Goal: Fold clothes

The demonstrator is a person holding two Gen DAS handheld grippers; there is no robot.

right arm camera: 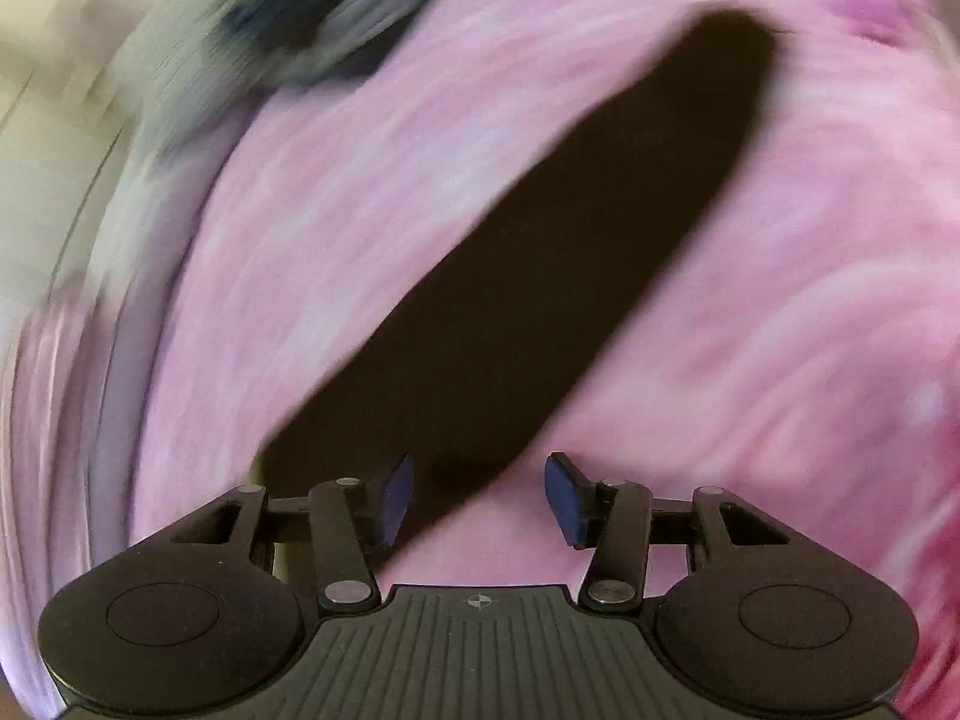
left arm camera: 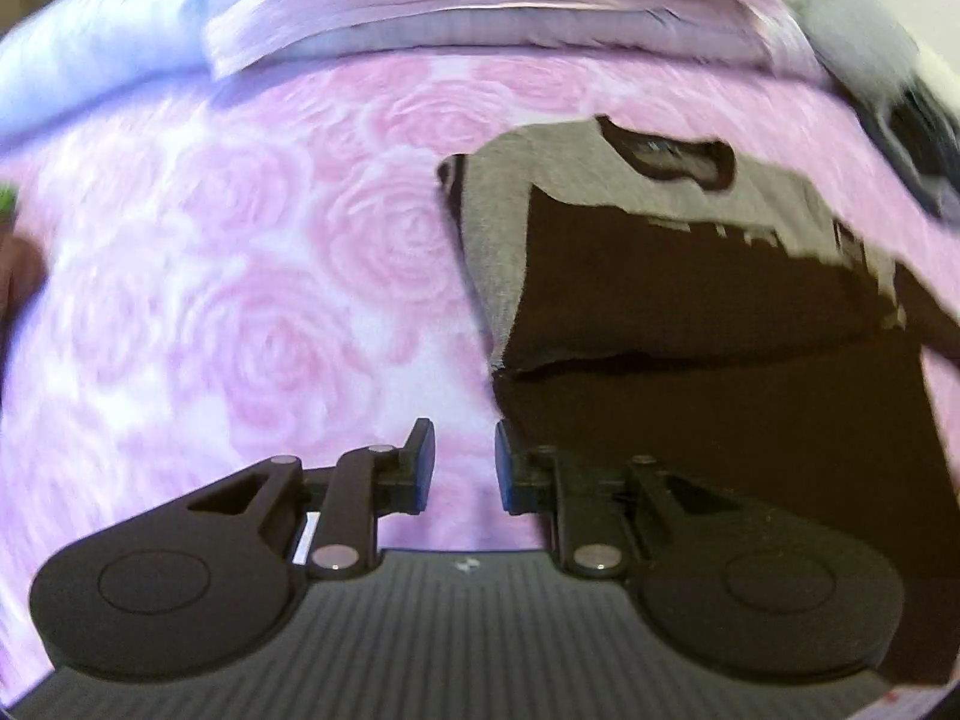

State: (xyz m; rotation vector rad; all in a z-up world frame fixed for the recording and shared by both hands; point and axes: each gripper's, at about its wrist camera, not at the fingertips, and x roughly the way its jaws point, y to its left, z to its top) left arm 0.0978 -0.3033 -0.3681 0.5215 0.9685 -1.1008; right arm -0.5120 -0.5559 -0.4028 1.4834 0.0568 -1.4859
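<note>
Two grippers, both w/ fingers apart, nothing held. Grey-and-black shirt (left arm camera: 690,276) lies part-folded on rose-print bedspread (left arm camera: 240,300); left gripper (left arm camera: 465,465) just off shirt's lower-left edge. Right gripper (right arm camera: 480,495) over shirt's black strip (right arm camera: 540,252), view blurred

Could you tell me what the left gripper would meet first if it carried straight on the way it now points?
Most likely the pink rose-patterned bedspread: the left gripper is open with only that fabric showing between its fingers. The folded grey and black shirt lies just right of that line, so its edge could be brushed; depth is unclear.
</note>
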